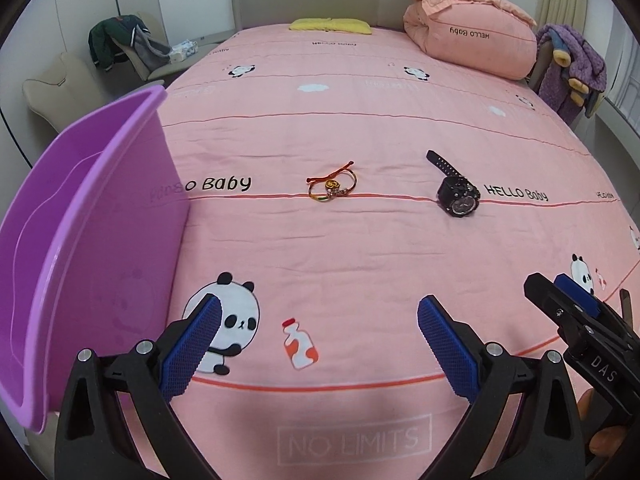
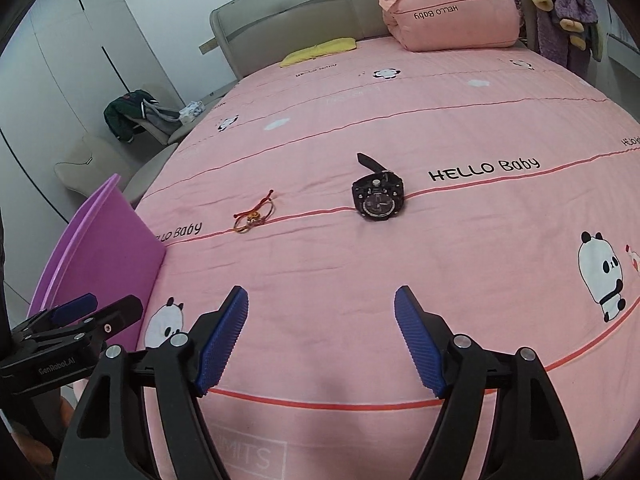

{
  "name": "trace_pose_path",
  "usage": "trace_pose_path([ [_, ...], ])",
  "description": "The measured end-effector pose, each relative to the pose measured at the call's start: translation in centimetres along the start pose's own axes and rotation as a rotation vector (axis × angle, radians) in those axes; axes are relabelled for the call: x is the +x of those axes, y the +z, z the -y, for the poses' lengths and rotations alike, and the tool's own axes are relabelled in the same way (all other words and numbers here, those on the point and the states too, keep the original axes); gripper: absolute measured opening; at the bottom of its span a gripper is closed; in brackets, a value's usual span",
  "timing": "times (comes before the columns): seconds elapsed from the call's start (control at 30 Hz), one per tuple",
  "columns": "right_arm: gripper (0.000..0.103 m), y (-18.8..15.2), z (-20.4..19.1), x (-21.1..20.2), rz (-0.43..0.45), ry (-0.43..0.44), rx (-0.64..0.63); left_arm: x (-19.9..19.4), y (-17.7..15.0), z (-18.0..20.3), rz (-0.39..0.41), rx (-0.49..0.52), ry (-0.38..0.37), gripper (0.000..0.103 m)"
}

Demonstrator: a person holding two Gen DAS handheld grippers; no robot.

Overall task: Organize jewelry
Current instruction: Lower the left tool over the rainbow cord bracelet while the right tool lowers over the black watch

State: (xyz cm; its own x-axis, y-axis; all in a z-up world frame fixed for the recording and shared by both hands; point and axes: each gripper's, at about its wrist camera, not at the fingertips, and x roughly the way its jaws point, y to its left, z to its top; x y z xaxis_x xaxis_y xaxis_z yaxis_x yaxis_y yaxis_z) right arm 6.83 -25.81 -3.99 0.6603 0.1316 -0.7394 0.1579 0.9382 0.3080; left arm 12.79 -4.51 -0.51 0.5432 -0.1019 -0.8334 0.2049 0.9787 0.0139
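A black wristwatch (image 1: 456, 194) (image 2: 378, 198) lies on the pink bedsheet (image 1: 360, 264), strap pointing away. A small heap of gold bangles with a red cord bracelet (image 1: 332, 186) (image 2: 256, 214) lies to its left. A purple plastic bin (image 1: 80, 248) (image 2: 100, 256) stands at the left, its opening facing left. My left gripper (image 1: 320, 312) is open and empty, well short of the bracelets. My right gripper (image 2: 322, 300) is open and empty, short of the watch. Each gripper shows in the other's view, the right one (image 1: 560, 292) and the left one (image 2: 100, 306).
A folded pink quilt (image 1: 468, 32) and a yellow cloth (image 1: 332, 25) lie near the headboard. A purple garment (image 1: 572, 68) hangs at the right bedside. A chair with dark clothes (image 1: 120, 44) stands left of the bed.
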Motion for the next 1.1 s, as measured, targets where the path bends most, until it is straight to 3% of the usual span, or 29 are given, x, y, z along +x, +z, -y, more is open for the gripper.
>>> trace_pose_path([
  [0.37, 0.072, 3.4, 2.4, 7.6, -0.010, -0.068, -0.045, 8.2, 3.5, 0.2, -0.015, -0.027, 0.037, 0.097],
  [0.6, 0.072, 4.8, 4.2, 12.9, -0.032, -0.099, -0.011, 13.6, 5.0, 1.0, -0.029, -0.016, 0.051, 0.097],
  [1.1, 0.072, 7.1, 5.1, 18.8, -0.048, -0.153, -0.003, 20.4, 7.1, 1.0, -0.038, -0.055, 0.072, 0.097],
])
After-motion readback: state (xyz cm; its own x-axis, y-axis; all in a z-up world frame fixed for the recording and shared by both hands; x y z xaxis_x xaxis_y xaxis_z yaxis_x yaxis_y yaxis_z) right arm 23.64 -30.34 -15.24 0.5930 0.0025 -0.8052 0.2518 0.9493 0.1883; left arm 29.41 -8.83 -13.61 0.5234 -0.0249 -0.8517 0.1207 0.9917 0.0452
